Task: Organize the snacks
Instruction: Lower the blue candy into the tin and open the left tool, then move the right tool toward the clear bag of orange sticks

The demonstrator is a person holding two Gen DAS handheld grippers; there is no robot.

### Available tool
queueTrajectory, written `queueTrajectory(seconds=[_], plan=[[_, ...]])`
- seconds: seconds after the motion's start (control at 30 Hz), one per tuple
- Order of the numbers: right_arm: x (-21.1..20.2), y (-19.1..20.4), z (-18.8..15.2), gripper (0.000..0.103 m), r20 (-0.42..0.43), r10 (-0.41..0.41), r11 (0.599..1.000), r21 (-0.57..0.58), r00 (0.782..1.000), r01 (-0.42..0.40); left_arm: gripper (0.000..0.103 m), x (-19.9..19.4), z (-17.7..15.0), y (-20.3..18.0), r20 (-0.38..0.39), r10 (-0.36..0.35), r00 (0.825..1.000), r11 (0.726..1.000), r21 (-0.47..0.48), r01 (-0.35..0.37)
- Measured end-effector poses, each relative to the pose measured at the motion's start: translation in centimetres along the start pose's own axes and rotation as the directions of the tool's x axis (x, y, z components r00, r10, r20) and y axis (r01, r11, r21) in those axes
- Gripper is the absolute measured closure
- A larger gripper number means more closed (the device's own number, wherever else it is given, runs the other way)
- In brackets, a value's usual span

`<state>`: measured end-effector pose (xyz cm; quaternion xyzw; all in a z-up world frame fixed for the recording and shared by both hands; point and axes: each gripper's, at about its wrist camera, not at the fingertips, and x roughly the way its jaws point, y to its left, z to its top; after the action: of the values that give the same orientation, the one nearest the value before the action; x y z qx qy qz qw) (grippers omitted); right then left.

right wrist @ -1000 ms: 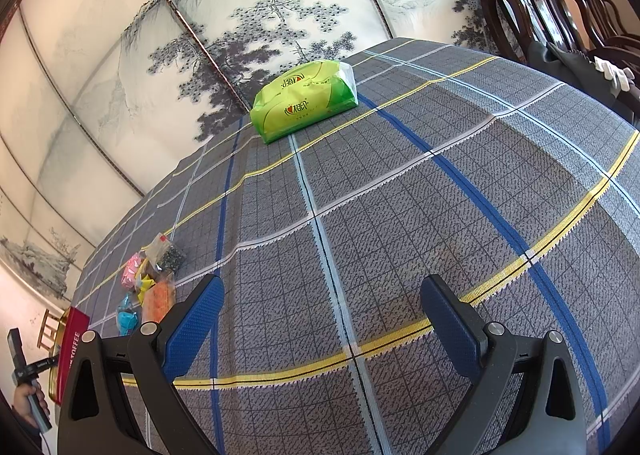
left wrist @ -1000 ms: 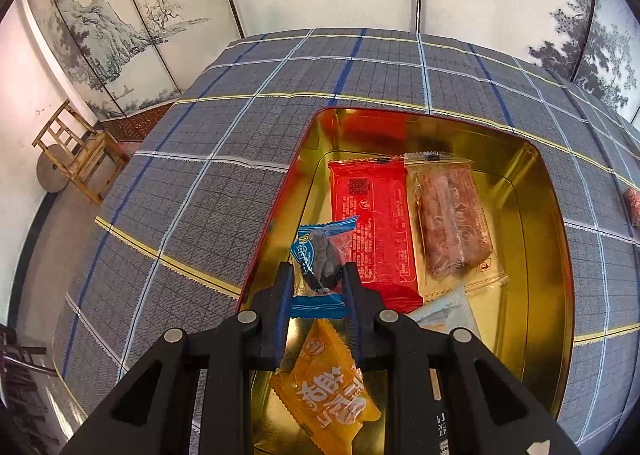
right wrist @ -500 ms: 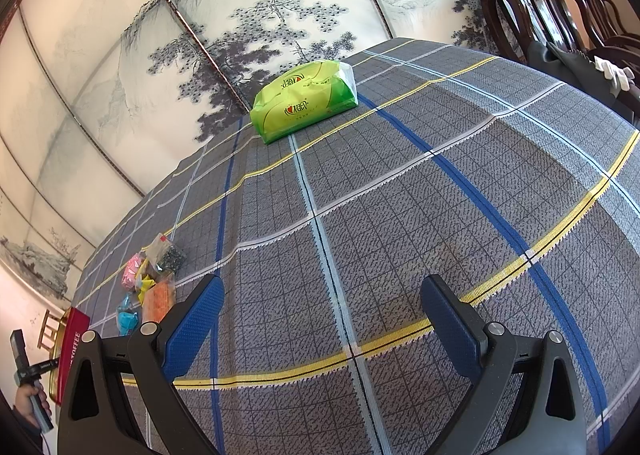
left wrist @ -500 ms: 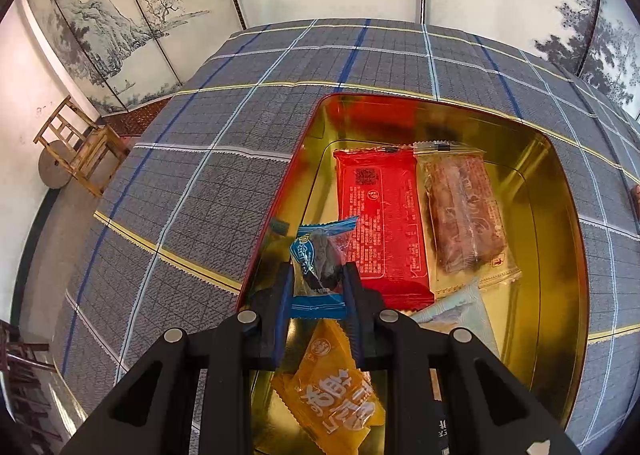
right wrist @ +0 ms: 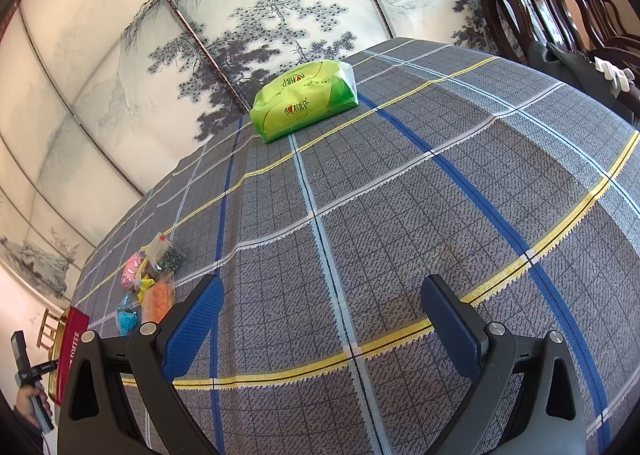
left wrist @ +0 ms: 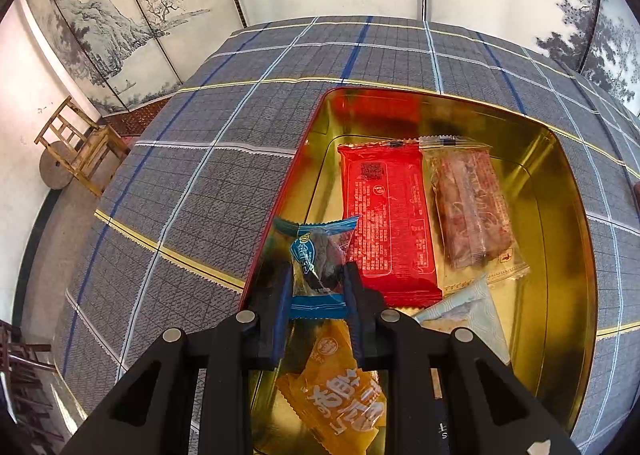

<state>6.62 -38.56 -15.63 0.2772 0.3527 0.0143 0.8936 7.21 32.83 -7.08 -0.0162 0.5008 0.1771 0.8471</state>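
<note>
My left gripper point(left wrist: 316, 275) is shut on a small blue-ended clear snack packet point(left wrist: 320, 255) and holds it over the left side of a gold tin point(left wrist: 560, 183). In the tin lie a red packet point(left wrist: 386, 215), a clear packet with brown snack point(left wrist: 470, 207), an orange packet point(left wrist: 340, 395) and a pale packet point(left wrist: 468, 315). My right gripper point(right wrist: 322, 307) is open and empty above the plaid tablecloth. A cluster of small loose snacks point(right wrist: 148, 279) lies far to its left, near the tin's red side point(right wrist: 70, 347).
A green tissue pack point(right wrist: 304, 99) sits at the far edge of the table. Dark wooden chairs point(right wrist: 540, 11) stand at the right. A small wooden chair point(left wrist: 80, 143) stands on the floor left of the table. Painted screens line the walls.
The left gripper has moved a little forward and left over the tin with the blue packet still held. The right gripper has not moved.
</note>
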Motion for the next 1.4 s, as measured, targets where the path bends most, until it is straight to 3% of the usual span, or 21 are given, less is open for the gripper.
queueTrajectory(seconds=[0.2, 0.33, 0.5, 0.6, 0.7, 0.8, 0.97, 1.07, 1.17, 1.27, 1.3, 1.4], plan=[[0.4, 0.6, -0.2, 0.000, -0.013, -0.013, 1.000, -0.025, 1.000, 0.013, 0.070, -0.7, -0.4, 0.0, 0.022, -0.061, 0.998, 0.998, 0.003, 0.061], [0.8, 1.4, -0.3, 0.000, -0.030, -0.067, 0.995, -0.072, 0.997, 0.064, 0.064, -2.2, -0.8, 0.5, 0.064, -0.115, 0.991, 0.993, -0.008, 0.116], [1.5, 3.3, -1.0, 0.000, -0.075, -0.194, 0.965, -0.194, 0.978, 0.177, 0.043, -6.3, -2.4, 1.4, 0.187, -0.180, 0.966, 0.983, -0.004, 0.184], [0.9, 5.7, -1.9, 0.000, -0.075, -0.189, 0.952, -0.260, 0.979, 0.164, 0.035, -9.2, -4.5, 1.4, 0.272, -0.179, 0.946, 0.983, 0.021, 0.180], [0.6, 10.0, -3.3, 0.000, -0.072, -0.176, 0.909, -0.395, 0.982, 0.134, 0.031, -11.6, -7.1, 1.0, 0.328, -0.214, 0.920, 0.976, 0.039, 0.213], [1.0, 14.8, -5.3, 0.000, -0.076, -0.174, 0.831, -0.546, 0.982, 0.105, 0.028, -13.1, -10.2, 0.5, 0.367, -0.237, 0.899, 0.970, 0.036, 0.241], [2.5, 20.3, -8.6, 0.001, -0.044, -0.185, 0.707, -0.699, 0.982, 0.102, 0.026, -12.8, -15.2, -1.5, 0.314, -0.300, 0.901, 0.953, 0.053, 0.299], [3.8, 21.3, -8.6, 0.009, -0.118, -0.140, 0.739, -0.673, 0.983, 0.025, 0.026, -12.8, -17.1, -3.0, 0.288, -0.330, 0.899, 0.944, 0.088, 0.318], [5.2, 21.2, -7.8, 0.016, -0.121, -0.160, 0.763, -0.645, 0.980, 0.045, 0.027, -13.1, -18.3, -4.0, 0.276, -0.364, 0.889, 0.931, 0.112, 0.347], [6.5, 20.3, -6.6, 0.025, -0.167, -0.127, 0.811, -0.585, 0.978, 0.006, 0.027, -13.4, -19.1, -4.7, 0.282, -0.380, 0.881, 0.925, 0.125, 0.358], [7.0, 20.1, -6.3, 0.031, -0.179, -0.133, 0.818, -0.576, 0.975, 0.006, 0.027, -13.5, -19.3, -4.9, 0.281, -0.388, 0.878, 0.922, 0.127, 0.366], [7.9, 20.0, -6.2, 0.031, -0.184, -0.130, 0.807, -0.591, 0.974, -0.004, 0.027, -13.6, -19.7, -5.4, 0.278, -0.397, 0.874, 0.918, 0.123, 0.378]])
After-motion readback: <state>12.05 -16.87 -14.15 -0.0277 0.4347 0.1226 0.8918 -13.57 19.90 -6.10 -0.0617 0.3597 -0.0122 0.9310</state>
